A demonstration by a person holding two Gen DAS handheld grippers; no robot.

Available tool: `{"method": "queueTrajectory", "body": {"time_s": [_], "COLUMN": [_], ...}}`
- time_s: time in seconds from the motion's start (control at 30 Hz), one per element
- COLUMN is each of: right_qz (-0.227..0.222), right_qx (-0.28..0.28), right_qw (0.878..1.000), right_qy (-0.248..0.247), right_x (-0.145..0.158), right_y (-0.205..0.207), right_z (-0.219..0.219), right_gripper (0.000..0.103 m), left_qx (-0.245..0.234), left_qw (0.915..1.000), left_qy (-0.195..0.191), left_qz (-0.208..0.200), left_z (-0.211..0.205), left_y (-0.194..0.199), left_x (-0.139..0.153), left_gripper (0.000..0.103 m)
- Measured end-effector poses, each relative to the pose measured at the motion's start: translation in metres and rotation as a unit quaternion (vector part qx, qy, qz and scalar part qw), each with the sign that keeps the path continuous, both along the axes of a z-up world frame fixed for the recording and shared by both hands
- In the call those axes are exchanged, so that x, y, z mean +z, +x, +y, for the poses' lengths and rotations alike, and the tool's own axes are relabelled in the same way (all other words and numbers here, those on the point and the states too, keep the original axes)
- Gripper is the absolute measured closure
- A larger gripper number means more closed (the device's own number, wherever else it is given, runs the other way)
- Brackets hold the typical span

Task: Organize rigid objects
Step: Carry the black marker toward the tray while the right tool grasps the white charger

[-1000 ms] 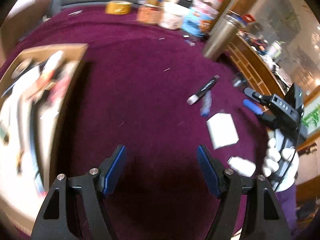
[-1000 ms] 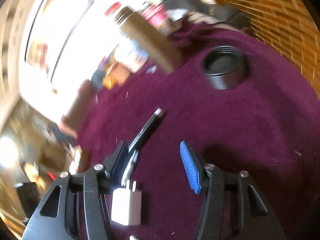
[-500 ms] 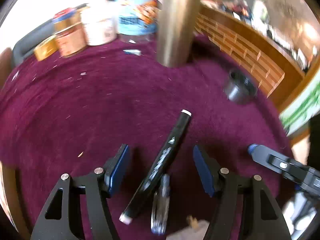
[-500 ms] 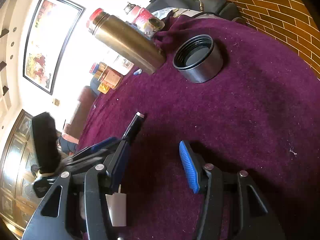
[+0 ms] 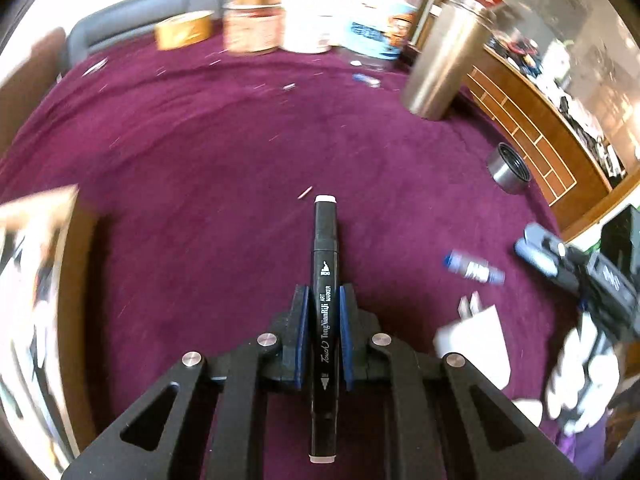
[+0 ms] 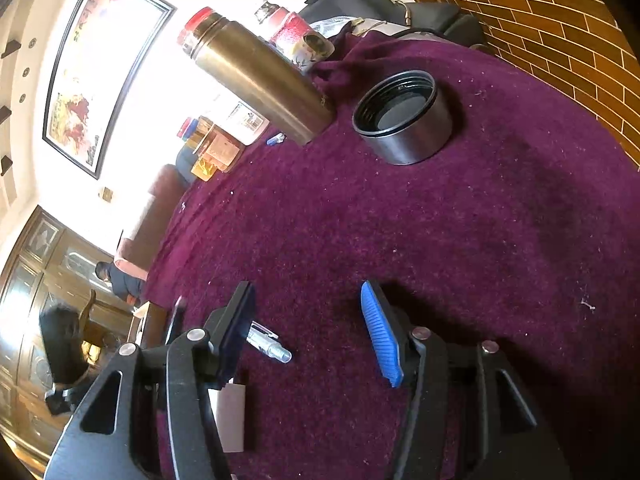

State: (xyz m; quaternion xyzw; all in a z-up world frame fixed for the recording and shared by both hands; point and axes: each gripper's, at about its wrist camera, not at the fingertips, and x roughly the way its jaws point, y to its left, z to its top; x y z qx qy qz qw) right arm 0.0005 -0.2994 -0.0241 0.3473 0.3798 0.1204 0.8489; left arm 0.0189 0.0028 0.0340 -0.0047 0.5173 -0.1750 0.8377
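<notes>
A black art marker with white end caps sits lengthwise in my left gripper. The blue pads press its middle, so the gripper is shut on it, above the maroon cloth. My right gripper hovers low over the same cloth with its jaws opening a little. Its pads press on nothing. A blue and clear pen lies on the cloth by its left finger. A white plug adapter lies just behind that finger.
A steel flask stands at the back right, its cap upside down nearby. Jars and tins line the far edge. A cardboard box with several items is at the left. A gloved hand is at the right.
My left gripper has closed on the black marker that lay between its open fingers, and its view has swung left toward the box. The right gripper has stayed in place.
</notes>
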Motion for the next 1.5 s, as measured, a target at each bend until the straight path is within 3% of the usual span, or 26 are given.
{"method": "queueTrajectory", "body": {"time_s": [0.2,0.3,0.37,0.43,0.5,0.53,0.57,0.67,0.93,1.13,1.17,1.27,1.5], "right_qz": [-0.003,-0.002,0.02,0.036,0.023,0.026,0.033,0.054,0.074,0.096,0.098,0.098,0.086], "right_qx": [0.001,0.001,0.002,0.019,0.046,0.056,0.068,0.088,0.093,0.084,0.083,0.096,0.119], "right_qw": [1.0,1.0,0.999,0.998,0.997,0.996,0.994,0.988,0.978,0.948,0.942,0.947,0.962], "right_qy": [-0.007,-0.013,-0.029,-0.04,-0.053,-0.068,-0.082,-0.118,-0.17,-0.293,-0.311,-0.289,-0.231], "right_x": [0.0,0.001,0.006,0.017,0.034,0.039,0.043,0.042,0.03,0.028,0.028,0.028,0.035], "right_y": [0.0,0.001,0.001,-0.006,-0.021,-0.025,-0.029,-0.038,-0.035,-0.026,-0.027,-0.03,-0.041], "right_z": [0.001,0.003,0.007,0.017,0.036,0.045,0.055,0.084,0.134,0.172,0.176,0.173,0.184], "right_gripper": [0.047,0.046,0.046,0.046,0.046,0.046,0.046,0.046,0.045,0.046,0.057,0.058,0.058], "left_qx": [0.014,0.013,0.005,-0.003,-0.014,-0.014,-0.009,0.001,0.015,0.051,0.057,0.083,0.157], "left_qw": [0.9995,0.9992,0.9989,0.9974,0.9945,0.9945,0.995,0.9983,0.995,0.9882,0.9873,0.9831,0.9723], "left_qy": [0.026,0.032,0.031,0.044,0.065,0.063,0.056,0.006,-0.055,-0.105,-0.105,-0.123,-0.123], "left_qz": [0.007,-0.021,-0.035,-0.057,-0.081,-0.083,-0.082,-0.058,-0.083,-0.099,-0.105,-0.108,-0.122], "left_z": [0.023,0.022,0.015,0.008,0.003,0.004,0.007,0.024,0.065,0.105,0.112,0.139,0.209], "left_y": [-0.043,-0.053,-0.056,-0.062,-0.069,-0.069,-0.069,-0.072,-0.123,-0.151,-0.154,-0.158,-0.157], "left_x": [-0.018,-0.018,-0.019,-0.021,-0.023,-0.022,-0.021,-0.018,0.012,0.03,0.032,0.037,0.037], "left_gripper": [0.092,0.089,0.077,0.074,0.074,0.076,0.091,0.092,0.092,0.092,0.092,0.092,0.091]}}
